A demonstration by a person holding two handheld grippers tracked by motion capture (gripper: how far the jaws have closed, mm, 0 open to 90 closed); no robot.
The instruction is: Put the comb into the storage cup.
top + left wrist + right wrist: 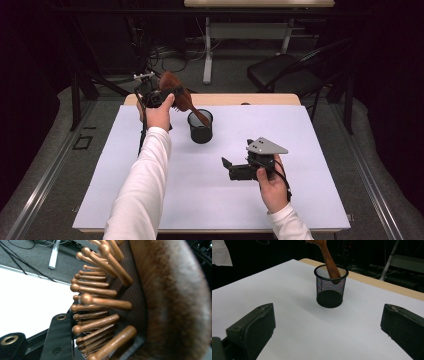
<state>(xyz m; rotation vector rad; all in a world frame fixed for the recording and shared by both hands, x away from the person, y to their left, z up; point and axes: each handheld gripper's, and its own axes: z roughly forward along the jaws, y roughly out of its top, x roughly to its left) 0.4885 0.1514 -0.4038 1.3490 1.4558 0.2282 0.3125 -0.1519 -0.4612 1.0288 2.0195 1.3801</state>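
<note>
Left gripper (159,96), sitting at about ten o'clock on the worktop (150,200) in the high view, is clamping the head of a wooden hairbrush (176,89); its jaws are closed narrow on the brush, and in the left gripper view the ball-tipped wooden bristles (97,305) are pressing right against one black jaw. From that grip the brush is slanting down toward four o'clock, and its handle (329,261) is dipping inside the black mesh cup (200,127), the tip leaning on the far rim. The cup is standing upright just right of the left gripper, near the worktop's far middle.

Right gripper (235,167) is resting at about four o'clock, well apart from the cup, jaws spread wide and holding nothing, pointing toward the cup.

Judging from this, the step in hand is seating the brush handle-first in the cup. The next move is calling for lowering the brush until the handle is reaching the bottom, then opening the jaws gently so the light cup is not tipping; the right gripper could be steadying it.
</note>
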